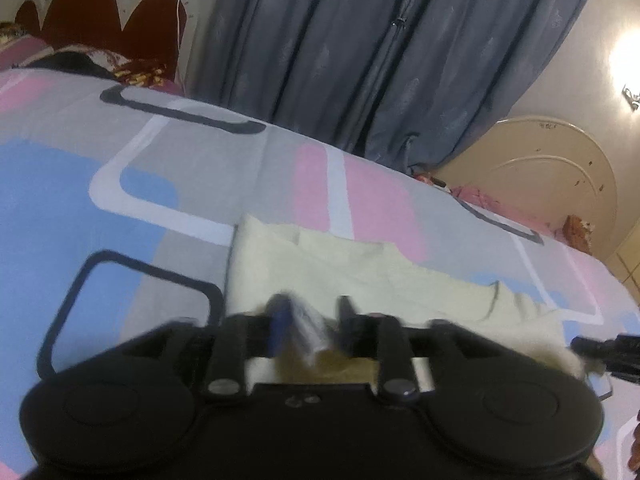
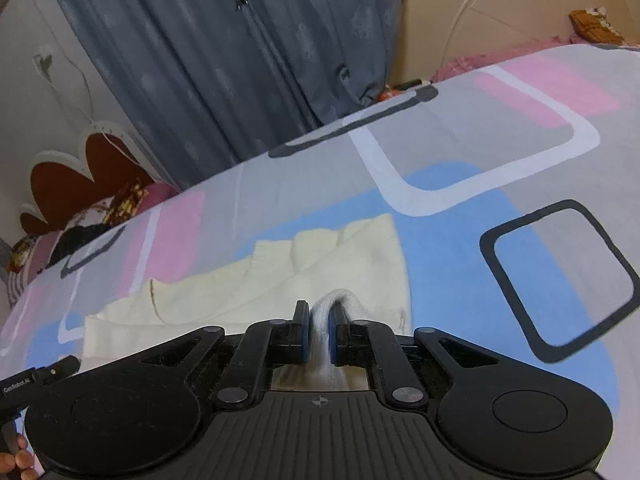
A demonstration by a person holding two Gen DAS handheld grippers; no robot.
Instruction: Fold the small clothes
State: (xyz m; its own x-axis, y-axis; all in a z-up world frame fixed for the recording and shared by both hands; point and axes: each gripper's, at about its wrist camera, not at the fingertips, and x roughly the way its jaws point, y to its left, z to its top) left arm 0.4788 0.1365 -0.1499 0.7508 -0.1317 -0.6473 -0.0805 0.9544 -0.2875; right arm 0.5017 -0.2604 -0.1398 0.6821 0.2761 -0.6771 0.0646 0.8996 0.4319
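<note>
Blue-grey curtains and a cream bed end are seen behind a bed covered by a patterned bedsheet in grey, pink and blue. On that sheet a small cream knitted garment is laid out, near the middle of the bed and directly ahead of both tools. The right gripper is seen closed narrowly, with a gathered bunch of the pale knit fabric pinched between its pads at the garment's near edge. The left gripper is blurred by motion; its fingers appear drawn close together with something pale between them, but whether cloth is truly clamped cannot be told. In the right wrist view the garment is shown partly flat, with a ribbed edge at the far side and a sleeve-like part trailing toward the left. No finished, compact fold is visible. It is judged that the task is at an early stage: the near edge has been taken up, and carrying it over, flattening and any further folds remain to be done.
</note>
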